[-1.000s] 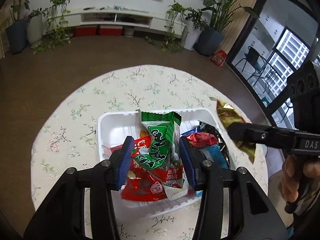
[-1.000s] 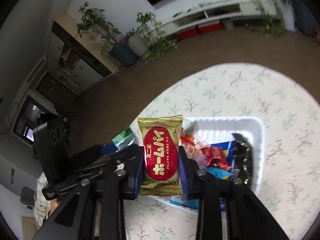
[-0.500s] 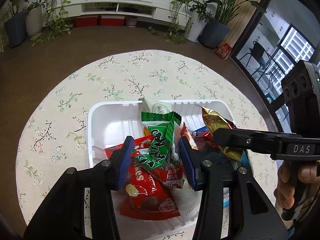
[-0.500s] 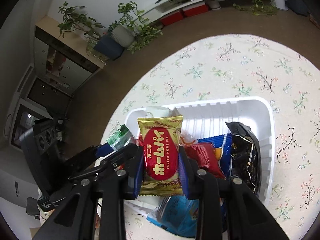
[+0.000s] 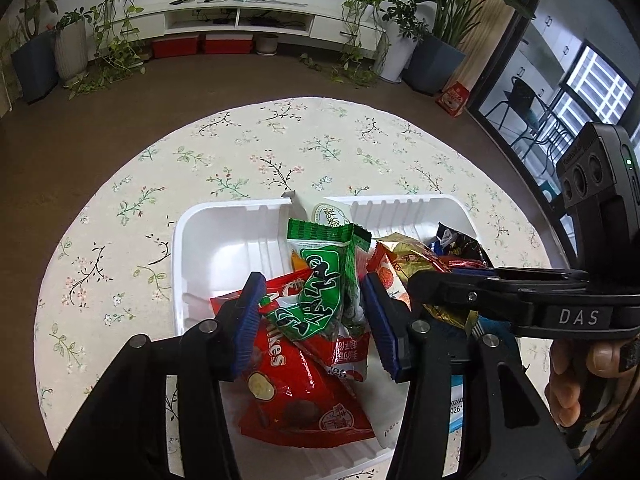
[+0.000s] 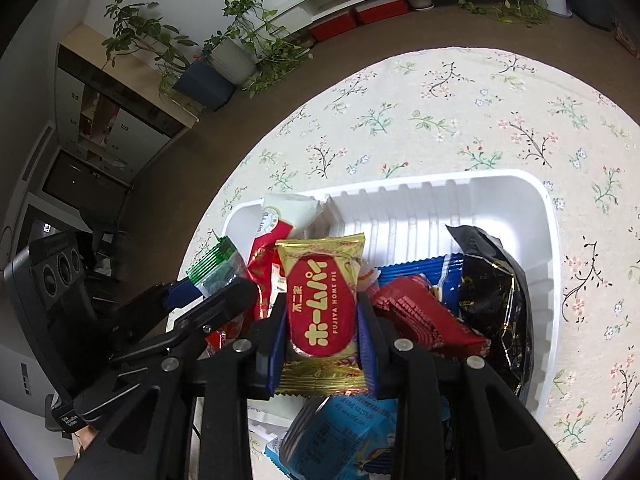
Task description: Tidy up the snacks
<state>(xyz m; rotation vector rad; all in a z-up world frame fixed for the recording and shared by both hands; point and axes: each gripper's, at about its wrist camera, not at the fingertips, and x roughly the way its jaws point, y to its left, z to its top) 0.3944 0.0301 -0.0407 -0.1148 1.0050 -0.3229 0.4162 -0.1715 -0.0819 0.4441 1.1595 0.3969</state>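
Foil pie | light, crinkly, slippery | right tongs clamp mid-pack | left tongs clamp green pack | above tray

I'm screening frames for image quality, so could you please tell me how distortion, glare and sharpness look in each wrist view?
Left wrist view: strong fisheye bending with dark corners; glare on the red bag; the green packet in the left gripper is sharp. Right wrist view: same bending; the tablecloth is bright, nearly washed out; the gold packet in the right gripper reads clearly.
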